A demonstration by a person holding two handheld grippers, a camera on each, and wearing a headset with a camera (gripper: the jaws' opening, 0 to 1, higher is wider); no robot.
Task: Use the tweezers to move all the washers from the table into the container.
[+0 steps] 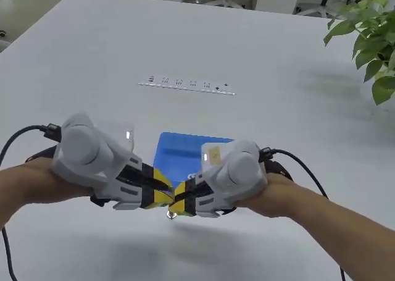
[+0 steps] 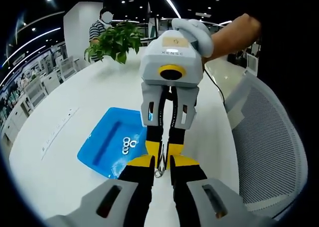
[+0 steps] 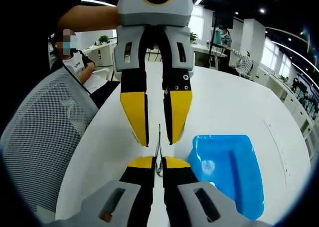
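the white surface [image 1: 278, 108] lies wide and bare beyond the work, with a thin marked strip [image 1: 185, 85] set flat well past the middle and a plant [image 1: 370, 40] leaning in at the far right corner. in the left gripper view the rounded near edge of the surface curves close by the grippers, with a mesh chair [image 2: 269, 137] just off it. the two grippers meet nose to nose low over the surface. the blue container [image 1: 185, 146] sits just behind them, open side up, its near edge hidden by their bodies. the right gripper [image 3: 159, 163] has its yellow tips pressed together on the tweezers [image 3: 158, 142]. their long axis runs straight out along its jaws toward the left gripper [image 1: 163, 194], and the thin end reaches in between that gripper's tips. the left gripper's jaws stand a narrow gap apart on either side of the tweezers, and i cannot tell whether they touch them. a few washers [image 2: 129, 143] lie flat inside the container. one washer [image 1: 171, 215] lies just under the meeting tips, and whether the tweezers touch it is too small to make out. in the head view the tweezers are hidden behind the jaws.
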